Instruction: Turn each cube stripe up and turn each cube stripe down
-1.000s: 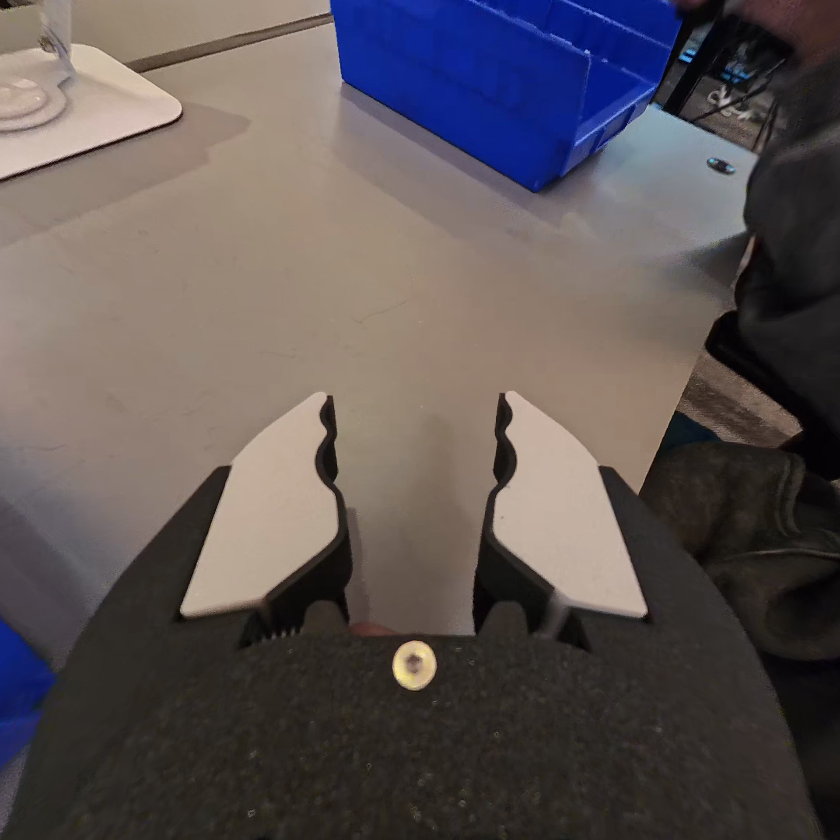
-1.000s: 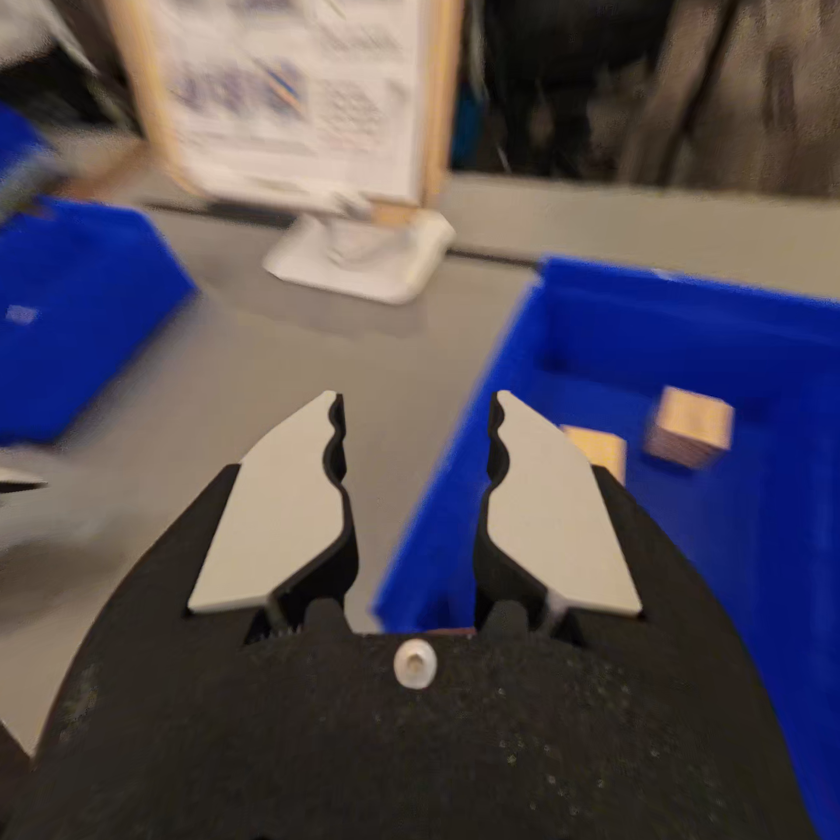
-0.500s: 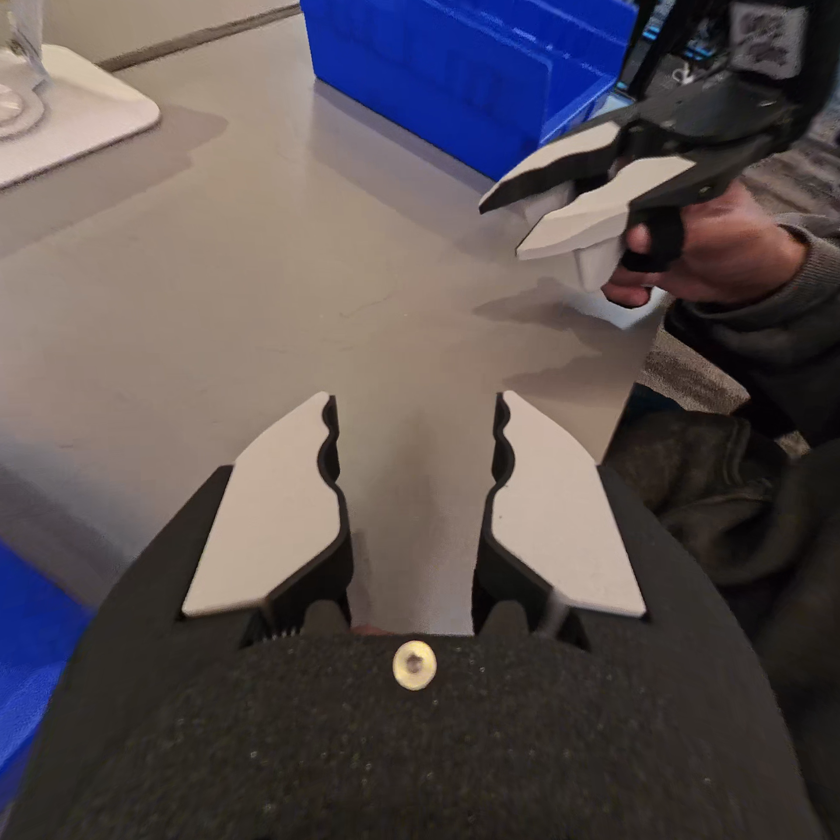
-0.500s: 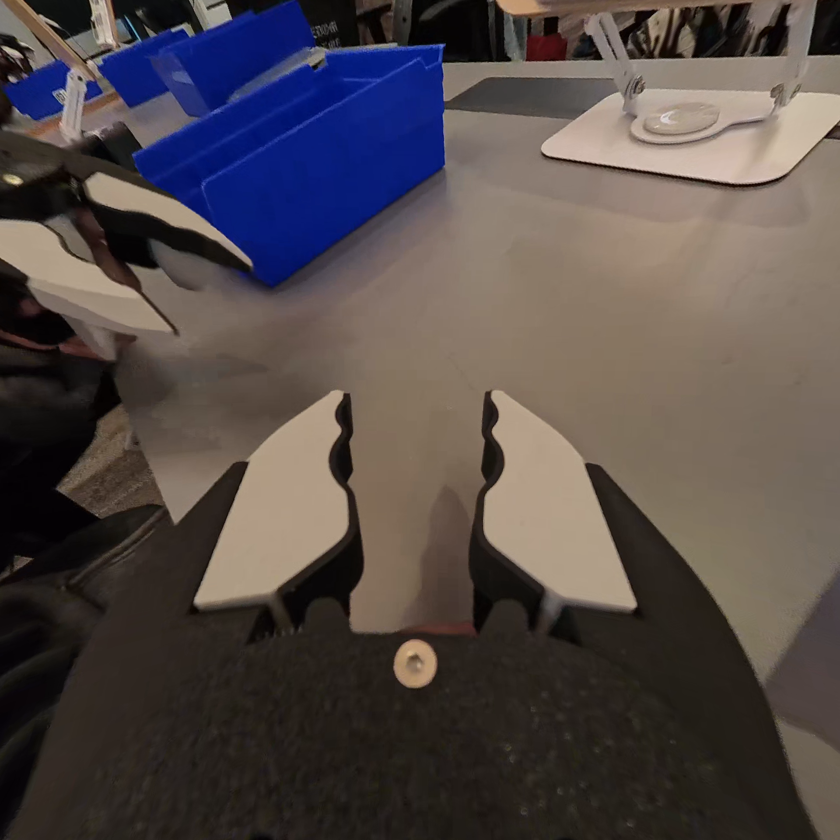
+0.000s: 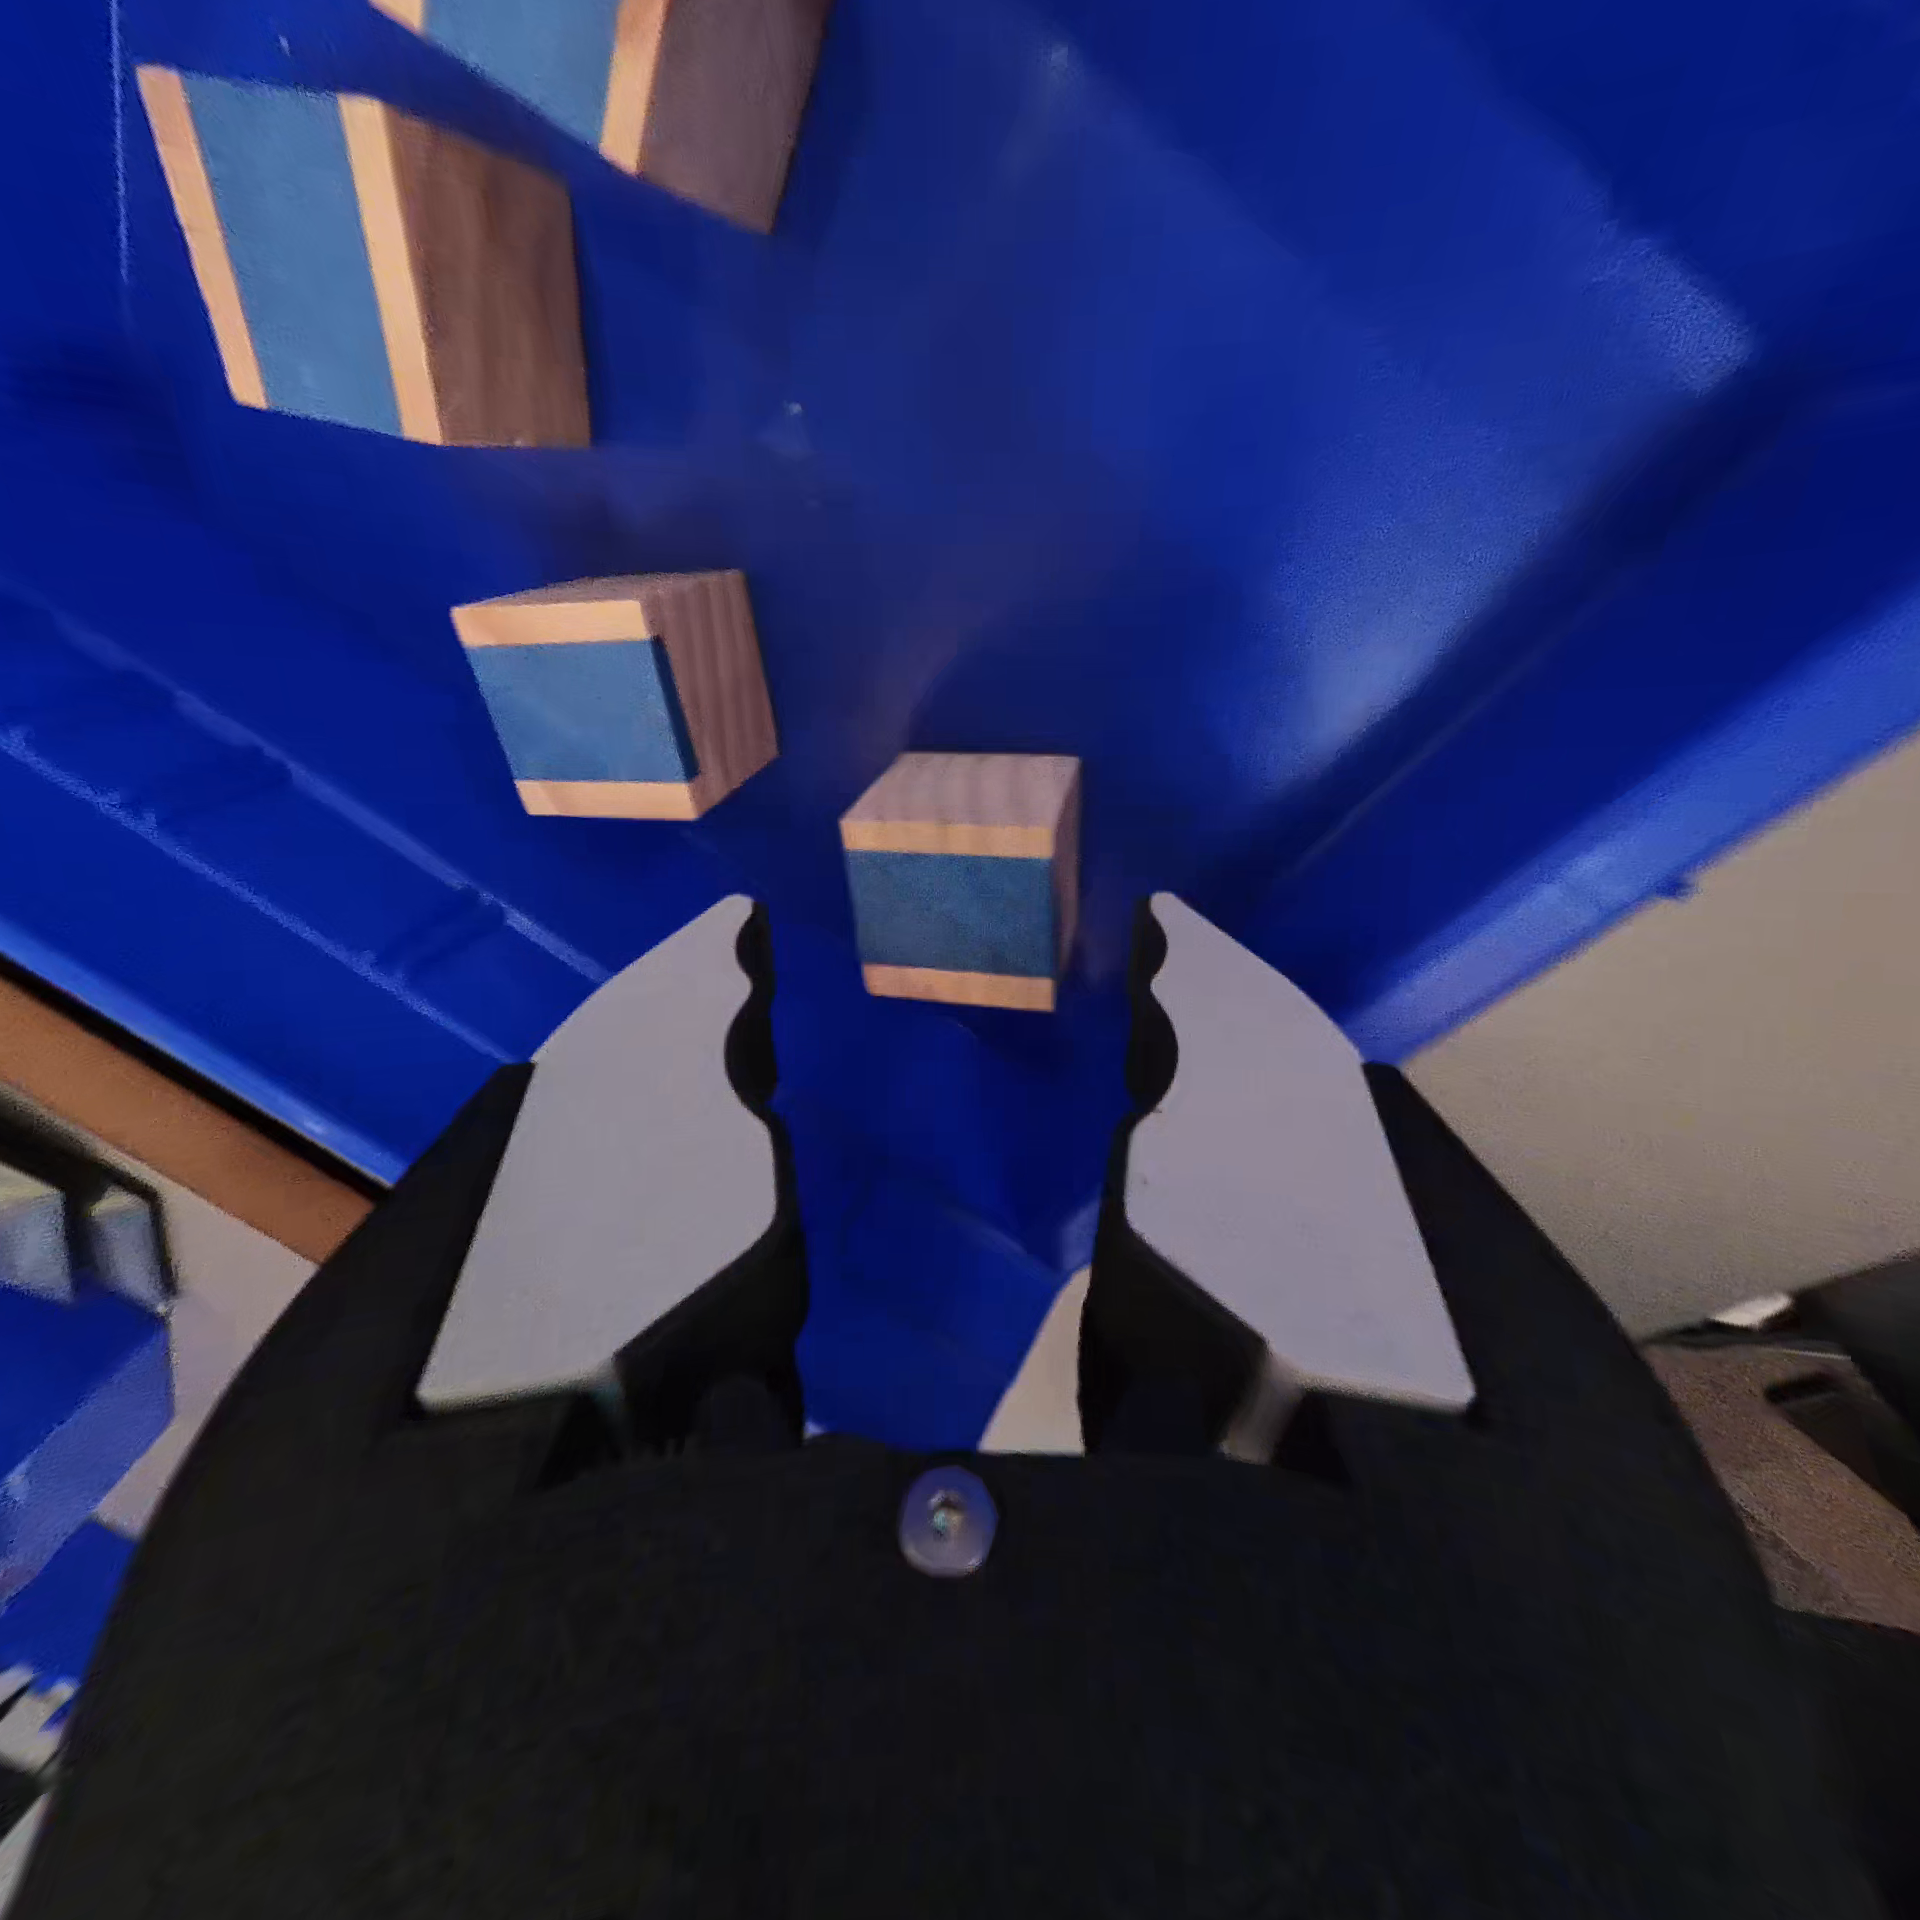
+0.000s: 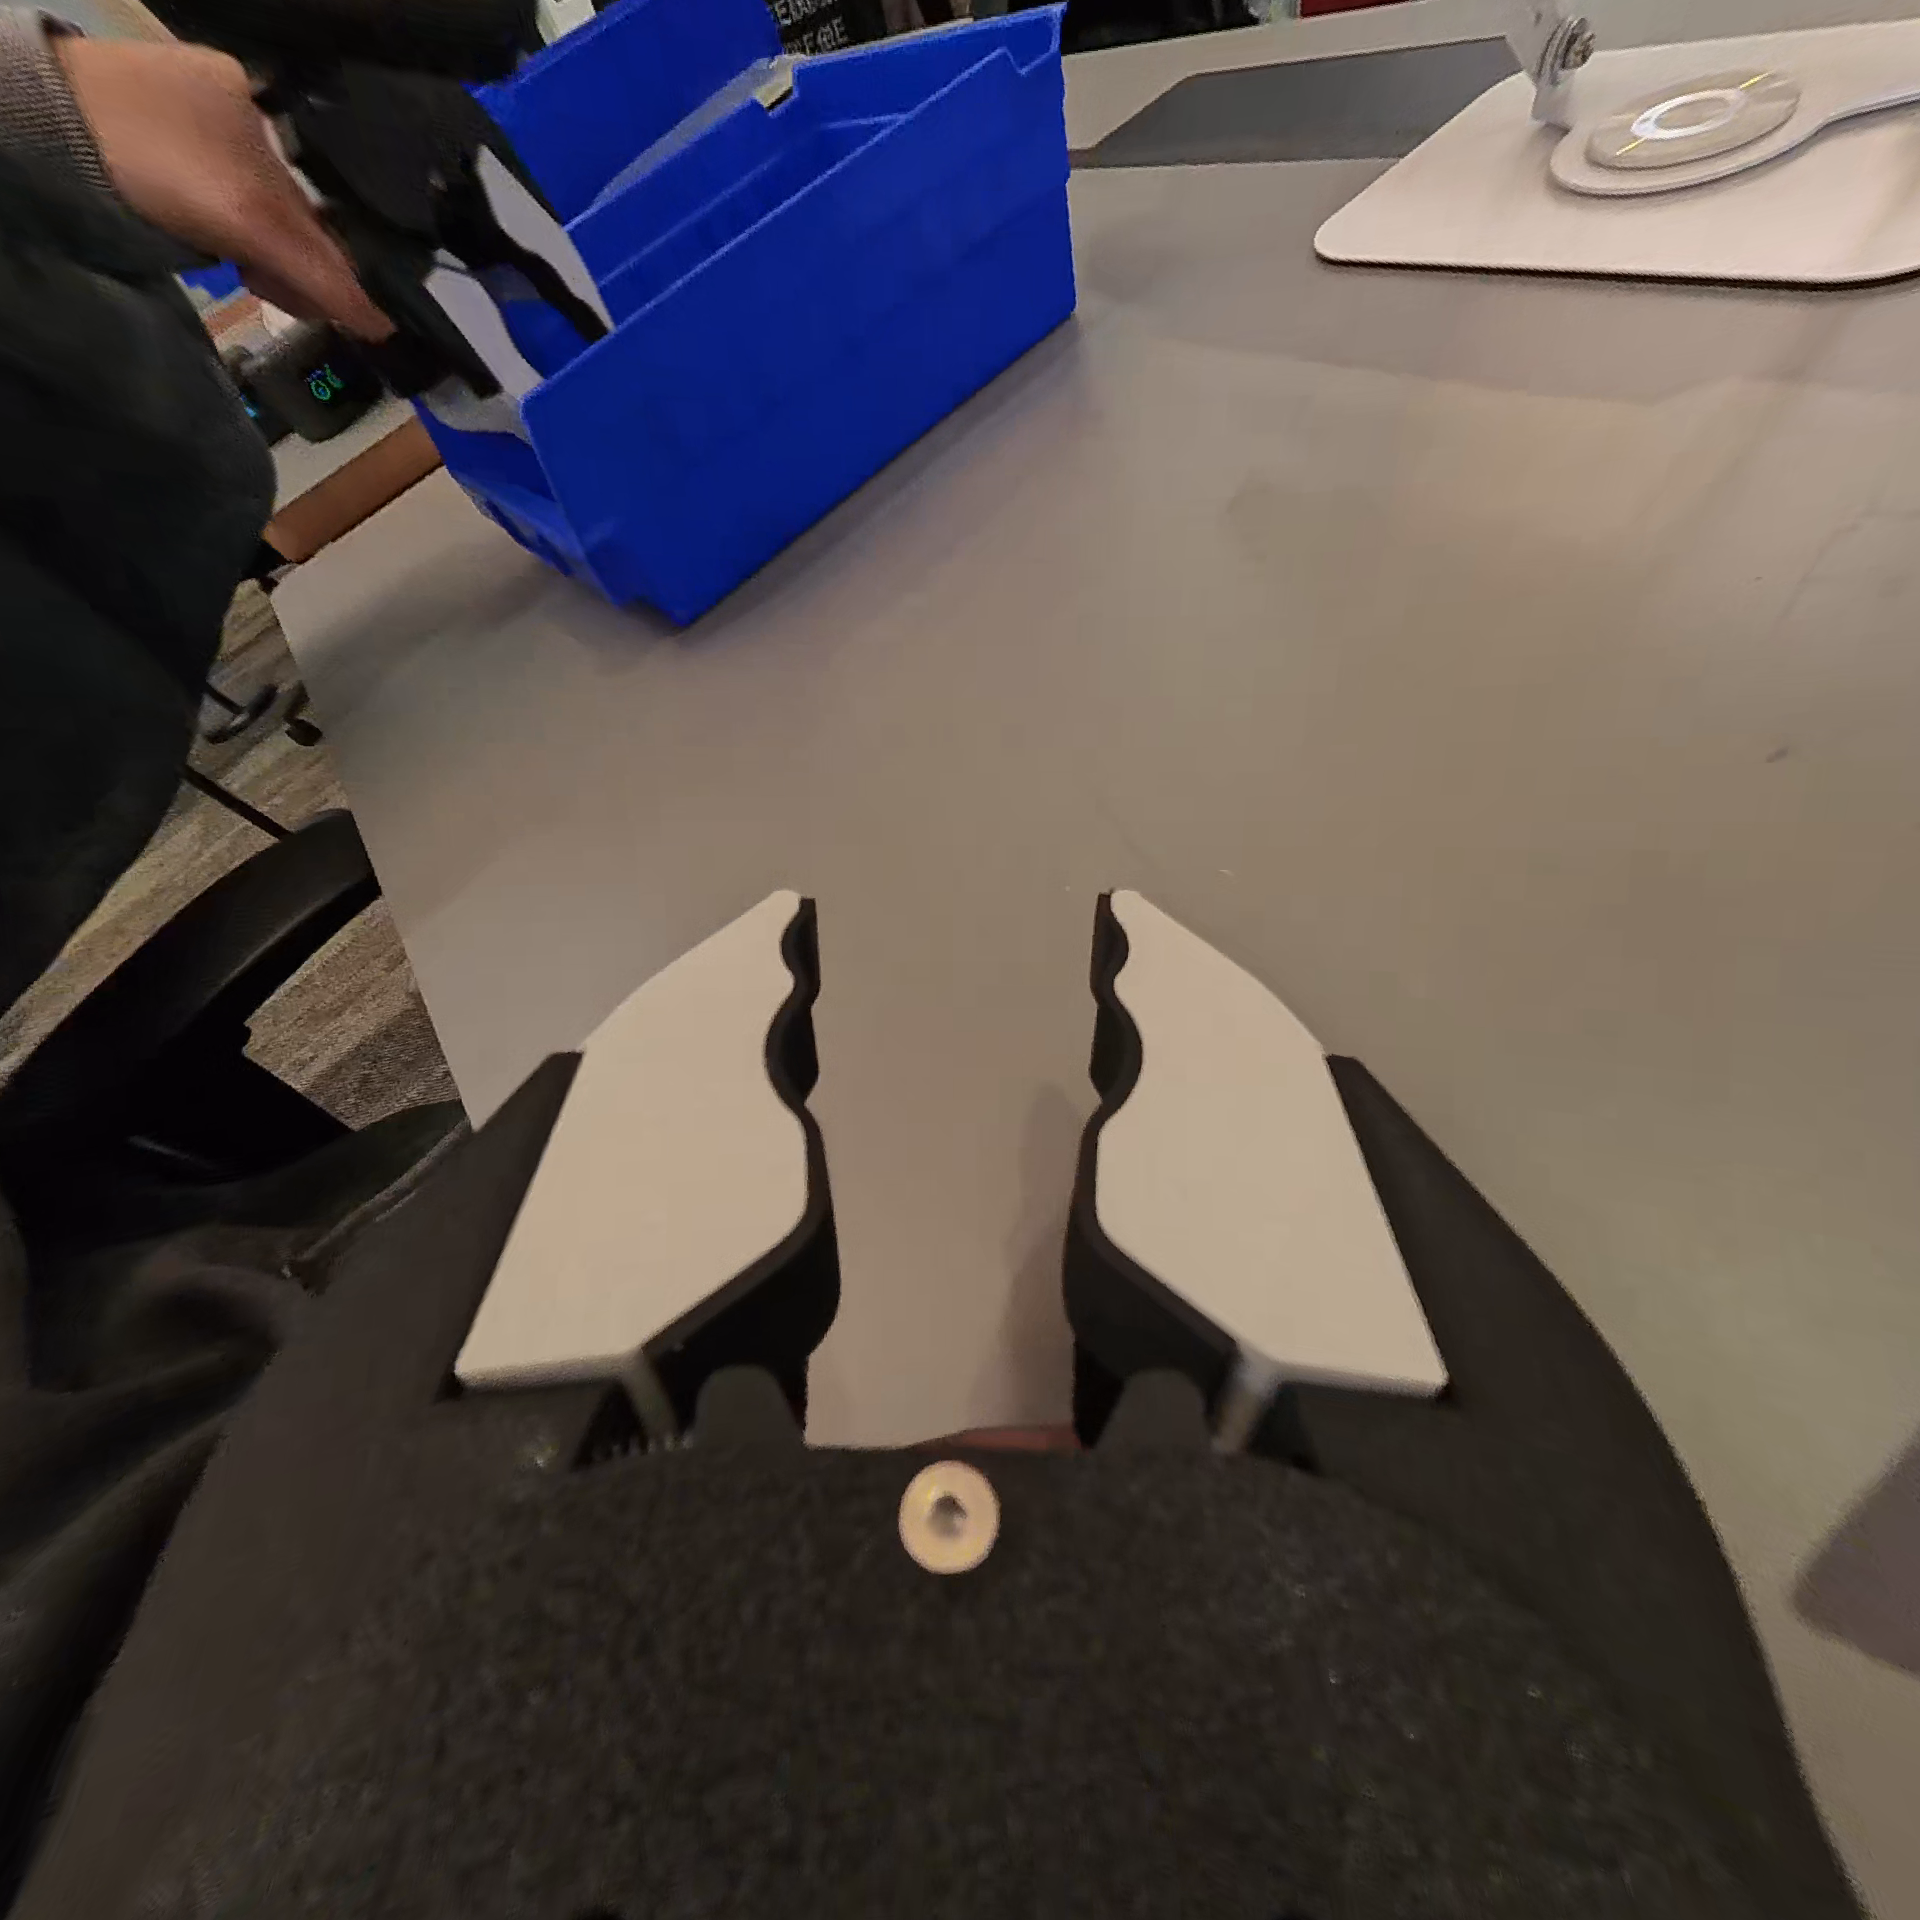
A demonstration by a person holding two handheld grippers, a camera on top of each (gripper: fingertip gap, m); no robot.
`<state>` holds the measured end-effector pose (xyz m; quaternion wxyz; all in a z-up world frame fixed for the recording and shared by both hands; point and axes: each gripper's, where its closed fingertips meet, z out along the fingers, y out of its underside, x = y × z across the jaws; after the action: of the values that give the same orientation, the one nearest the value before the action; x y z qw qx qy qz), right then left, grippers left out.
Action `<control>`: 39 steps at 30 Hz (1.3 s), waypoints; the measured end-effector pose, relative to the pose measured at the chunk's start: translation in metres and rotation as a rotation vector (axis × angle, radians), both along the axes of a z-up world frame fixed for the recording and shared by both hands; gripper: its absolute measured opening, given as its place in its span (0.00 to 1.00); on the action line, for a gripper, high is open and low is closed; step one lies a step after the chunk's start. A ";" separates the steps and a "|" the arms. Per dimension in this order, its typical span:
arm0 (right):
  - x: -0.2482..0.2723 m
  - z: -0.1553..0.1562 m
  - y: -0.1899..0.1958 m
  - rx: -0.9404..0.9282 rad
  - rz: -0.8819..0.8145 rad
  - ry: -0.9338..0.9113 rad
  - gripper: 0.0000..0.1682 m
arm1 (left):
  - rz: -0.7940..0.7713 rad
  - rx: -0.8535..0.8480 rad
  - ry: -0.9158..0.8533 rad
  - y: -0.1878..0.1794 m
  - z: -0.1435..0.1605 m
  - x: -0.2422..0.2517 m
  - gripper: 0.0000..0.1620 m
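Blur softens much of what we see from the left wrist, so we keep to what reads clearly; nearest us, the left gripper [image 5: 951, 914], black-bodied with pale grey finger plates, has its jaws spread apart with nothing between them, poised over the open blue plastic bin [image 5: 1299, 436]; just past its fingertips sits a small wooden cube with a blue stripe across one face [image 5: 956, 883], that stripe turned toward the camera, and we cannot tell whether the fingers touch it; a little farther and to the left lies a second striped wooden cube [image 5: 613, 696], apart from the first; beyond it a larger-looking third striped cube [image 5: 374, 270] is smeared by motion blur, and a fourth cube [image 5: 675, 83] is cut off by the top edge.

From the right wrist, the right gripper [image 6: 954, 914] of the same make is likewise released and empty, held low over the bare grey tabletop [image 6: 1351, 675]; farther off to the left stands the bin [image 6: 810, 343], its inside hidden from this side by its wall; the left gripper [image 6: 520, 239] dips into it, its tips out of sight behind the rim, held by a person's hand [image 6: 197, 166]; at the far right a white flat stand base [image 6: 1507, 218] is cut off by the edge.
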<state>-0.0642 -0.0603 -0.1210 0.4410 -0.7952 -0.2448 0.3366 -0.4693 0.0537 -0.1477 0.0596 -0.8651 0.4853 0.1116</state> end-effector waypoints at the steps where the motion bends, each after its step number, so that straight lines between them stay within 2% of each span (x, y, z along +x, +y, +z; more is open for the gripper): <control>1: 0.001 0.001 0.000 0.003 0.000 0.000 0.30 | 0.007 0.004 0.018 0.005 -0.004 -0.003 0.40; 6: 0.001 0.000 0.001 -0.024 0.015 0.036 0.29 | 0.086 -0.073 -0.021 0.008 -0.023 -0.002 0.39; 8: 0.000 -0.002 0.000 -0.044 0.026 0.050 0.29 | 0.102 -0.134 -0.017 0.000 -0.033 -0.003 0.28; 9: 0.000 -0.003 0.000 -0.051 0.029 0.053 0.29 | 0.085 -0.133 -0.013 -0.001 -0.033 -0.002 0.28; 12: 0.002 -0.003 0.000 -0.049 0.027 0.050 0.29 | 0.033 -0.119 -0.057 -0.003 -0.028 0.009 0.28; 15: 0.004 -0.001 0.001 -0.045 0.023 0.057 0.28 | 0.015 -0.018 -0.122 0.006 0.002 0.018 0.28; 18: 0.006 0.000 0.002 -0.045 0.015 0.060 0.28 | 0.017 0.108 -0.312 0.014 0.054 0.043 0.28; 20: 0.010 0.002 0.005 -0.036 0.002 0.062 0.28 | 0.032 0.188 -0.516 0.018 0.091 0.073 0.28; 22: 0.015 0.002 0.010 -0.028 -0.013 0.064 0.29 | 0.044 0.180 -0.760 0.011 0.117 0.116 0.28; 24: 0.021 0.004 0.018 -0.036 -0.028 0.086 0.29 | 0.021 0.139 -0.953 -0.002 0.130 0.161 0.28; 28: 0.013 0.023 0.034 -0.103 0.033 0.246 0.34 | 0.027 -0.047 -1.268 -0.030 0.135 0.252 0.28; 31: -0.012 0.034 0.043 -0.131 0.151 0.343 0.42 | 0.009 -0.216 -1.491 -0.047 0.139 0.308 0.28; 33: -0.033 0.036 0.045 -0.172 0.241 0.391 0.43 | 0.017 -0.289 -1.610 -0.052 0.139 0.335 0.28; 34: -0.043 0.039 0.044 -0.195 0.277 0.434 0.44 | 0.032 -0.309 -1.639 -0.052 0.134 0.346 0.28; 37: -0.062 0.060 0.039 -0.230 0.337 0.627 0.42 | 0.074 -0.327 -1.580 -0.053 0.106 0.361 0.28; 39: -0.067 0.054 0.042 -0.262 0.304 0.641 0.40 | 0.101 -0.367 -1.619 -0.054 0.101 0.362 0.28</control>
<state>-0.1315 -0.0186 -0.0670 0.3346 -0.6538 -0.1645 0.6584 -0.1069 -0.0003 -0.0462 0.2432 -0.6948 0.2633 -0.6236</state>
